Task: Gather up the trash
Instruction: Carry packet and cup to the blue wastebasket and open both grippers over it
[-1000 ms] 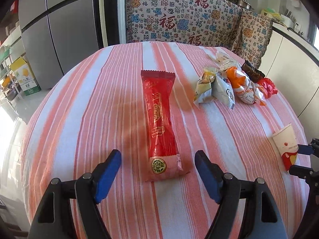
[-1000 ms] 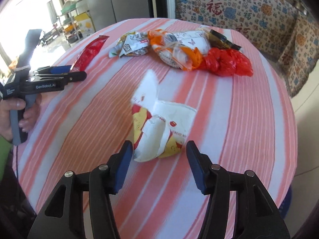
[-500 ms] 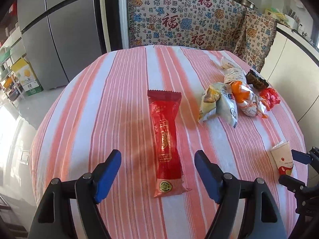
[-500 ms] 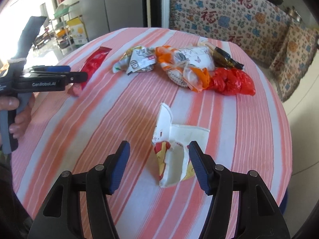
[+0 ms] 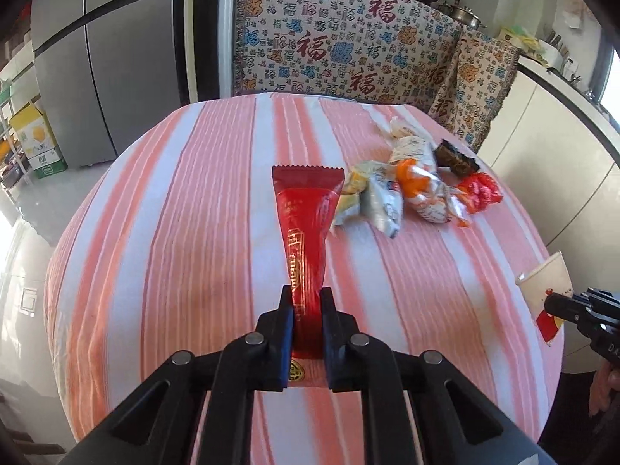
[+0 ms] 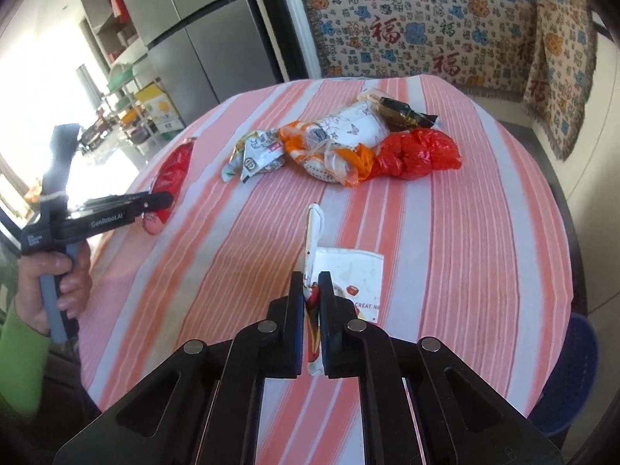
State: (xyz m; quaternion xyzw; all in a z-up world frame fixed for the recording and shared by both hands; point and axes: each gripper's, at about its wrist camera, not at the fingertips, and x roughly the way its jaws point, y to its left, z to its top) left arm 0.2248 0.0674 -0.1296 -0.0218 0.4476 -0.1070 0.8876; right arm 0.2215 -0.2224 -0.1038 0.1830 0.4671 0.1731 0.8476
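Left wrist view shows the left gripper (image 5: 306, 302) now clamped on the near end of the long red wrapper (image 5: 306, 224), where half a second ago its jaws stood wide to either side of the wrapper lying flat on the striped tablecloth (image 5: 174, 232). Right wrist view tells the same story: the right gripper (image 6: 310, 286) has pinched shut on the torn white paper cup (image 6: 341, 275), which earlier sat loose between open fingers. Both pieces now seem lifted at the held end, the wrapper's far end fanning out toward the pile, though whether they are fully clear of the cloth I cannot tell. So 2 items look secured, 1 per tool. Further back, the heap of crumpled wrappers (image 6: 310, 147) and the knotted red bag (image 6: 418, 155) lie untouched, close together near the far edge. A blue basket (image 6: 569, 368) peeks beside the table at the right; it may be the bin, and carrying both pieces there seems the likely next step.
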